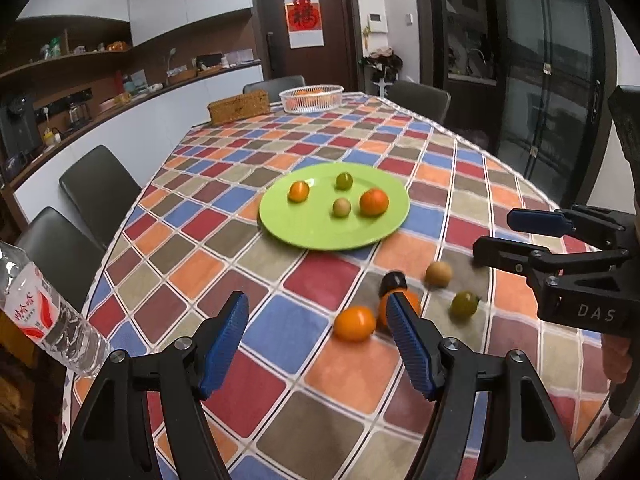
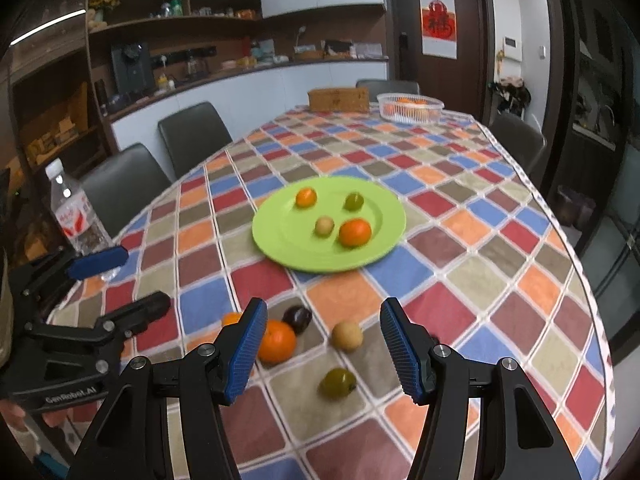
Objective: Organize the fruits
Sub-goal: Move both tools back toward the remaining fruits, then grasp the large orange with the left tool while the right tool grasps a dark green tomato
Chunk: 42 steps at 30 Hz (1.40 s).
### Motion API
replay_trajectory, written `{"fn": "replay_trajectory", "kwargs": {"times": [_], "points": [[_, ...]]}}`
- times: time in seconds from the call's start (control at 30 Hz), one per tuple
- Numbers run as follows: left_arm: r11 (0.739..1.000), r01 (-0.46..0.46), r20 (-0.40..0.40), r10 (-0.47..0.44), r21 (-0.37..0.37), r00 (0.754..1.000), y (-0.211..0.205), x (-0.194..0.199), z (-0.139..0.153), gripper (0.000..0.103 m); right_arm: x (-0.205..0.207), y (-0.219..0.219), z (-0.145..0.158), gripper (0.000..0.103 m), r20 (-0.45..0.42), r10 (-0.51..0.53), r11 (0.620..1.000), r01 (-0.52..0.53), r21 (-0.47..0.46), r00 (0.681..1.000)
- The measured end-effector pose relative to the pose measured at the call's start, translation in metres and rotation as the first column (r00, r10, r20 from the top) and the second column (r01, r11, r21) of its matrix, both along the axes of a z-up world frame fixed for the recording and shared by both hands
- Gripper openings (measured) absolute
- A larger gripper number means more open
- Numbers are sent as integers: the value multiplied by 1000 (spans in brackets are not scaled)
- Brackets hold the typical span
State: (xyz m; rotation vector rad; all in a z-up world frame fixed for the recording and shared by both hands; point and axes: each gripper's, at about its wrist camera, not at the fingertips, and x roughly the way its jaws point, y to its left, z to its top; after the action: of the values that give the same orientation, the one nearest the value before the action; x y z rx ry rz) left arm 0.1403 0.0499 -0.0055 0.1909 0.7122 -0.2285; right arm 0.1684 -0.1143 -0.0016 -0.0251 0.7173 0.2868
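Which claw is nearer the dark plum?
Left. The left claw has a fingertip right beside the dark plum; the right claw is farther back, over the green fruit.

Open tablecloth is left between the green plate (image 2: pixel 280 240) and the loose fruits (image 2: pixel 347 335); the left edge is blocked by a water bottle (image 2: pixel 74 216).

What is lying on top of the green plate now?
On the green plate lie four fruits, apart from each other: a large orange, a small orange, a green fruit and a tan fruit. Nothing covers them.
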Motion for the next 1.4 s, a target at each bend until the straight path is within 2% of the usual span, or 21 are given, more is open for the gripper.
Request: {"fn": "replay_trajectory", "kwargs": {"times": [0.4,0.6,1.1,1.23,1.4], "points": [[993,112,-81,-108,47,991,-2,10,-41,70,-5,2,-42,60,-133,-49,998,43,-49,990],[989,143,-104,-137,48,985,-5,20,-55,70,-2,2,-61,60,-192,-60,997,51,-51,980],[972,220,-143,-208,78,968,-18,42,-77,70,7,0,-75,59,-212,-63,996,48,-74,975],[970,232,-153,-218,78,964,-20,46,-78,70,10,0,-78,54,-225,-60,996,43,-77,972],[968,242,-170,-227,70,959,-24,51,-81,61,16,-1,-82,48,-245,-46,998,32,-61,968]]}}
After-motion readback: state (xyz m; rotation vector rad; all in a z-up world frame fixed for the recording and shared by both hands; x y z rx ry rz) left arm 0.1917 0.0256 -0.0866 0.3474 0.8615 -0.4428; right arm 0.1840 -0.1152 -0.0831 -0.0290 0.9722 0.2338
